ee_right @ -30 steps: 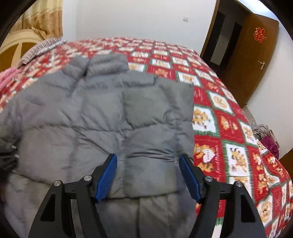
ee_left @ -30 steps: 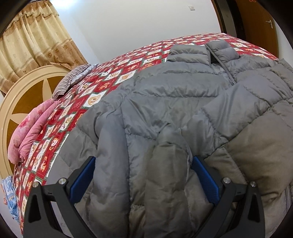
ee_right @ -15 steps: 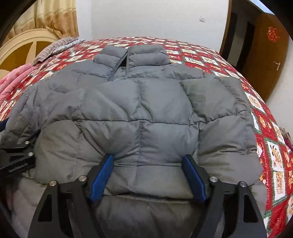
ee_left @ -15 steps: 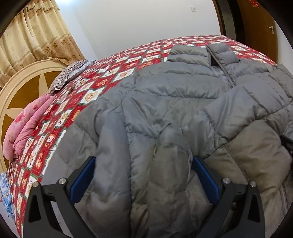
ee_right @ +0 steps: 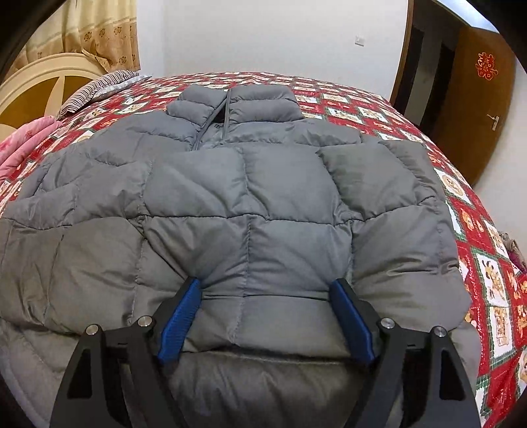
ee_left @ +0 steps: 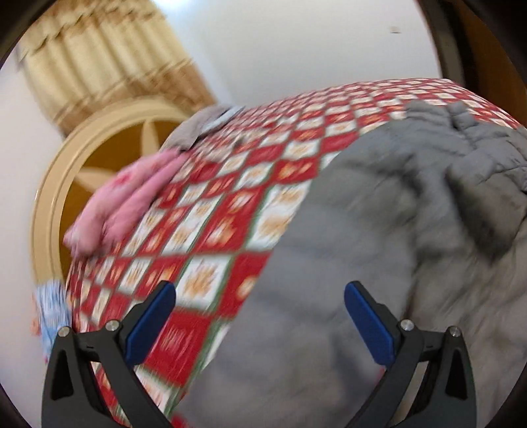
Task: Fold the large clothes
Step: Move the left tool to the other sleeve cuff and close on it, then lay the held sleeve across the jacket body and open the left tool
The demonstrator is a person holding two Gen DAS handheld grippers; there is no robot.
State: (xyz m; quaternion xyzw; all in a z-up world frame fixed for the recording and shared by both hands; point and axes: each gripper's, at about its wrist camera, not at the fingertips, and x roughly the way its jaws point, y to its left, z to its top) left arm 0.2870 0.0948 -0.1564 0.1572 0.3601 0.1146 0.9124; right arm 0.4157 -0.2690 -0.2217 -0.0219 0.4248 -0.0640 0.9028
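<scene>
Left wrist cam's blurry: one grey puffer jacket (ee_left: 378, 230) on the red quilt (ee_left: 214, 214) from 3 to 6 o'clock, left gripper (ee_left: 260, 312) spread wide, holding nothing. One pink blanket (ee_left: 128, 204) at 9.

Right cam: same jacket (ee_right: 247, 204) fills centre, right gripper (ee_right: 263, 316) spread, blue pads (ee_right: 179, 316) straddling a folded sleeve, can't tell if squeezing. One striped pillow (ee_right: 98, 89) at 11.

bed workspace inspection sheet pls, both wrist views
surface: bed with red patterned quilt
job's things: grey puffer jacket spread flat, collar far, sleeves folded over front
clutter: pink cloth and striped pillow at the bed's left edge
grippers: left tongs open, holding nothing, view blurred; right tongs wide apart around a sleeve fold, grip cannot be told
cables: nothing seen
surroundings: round headboard, curtain, brown door
</scene>
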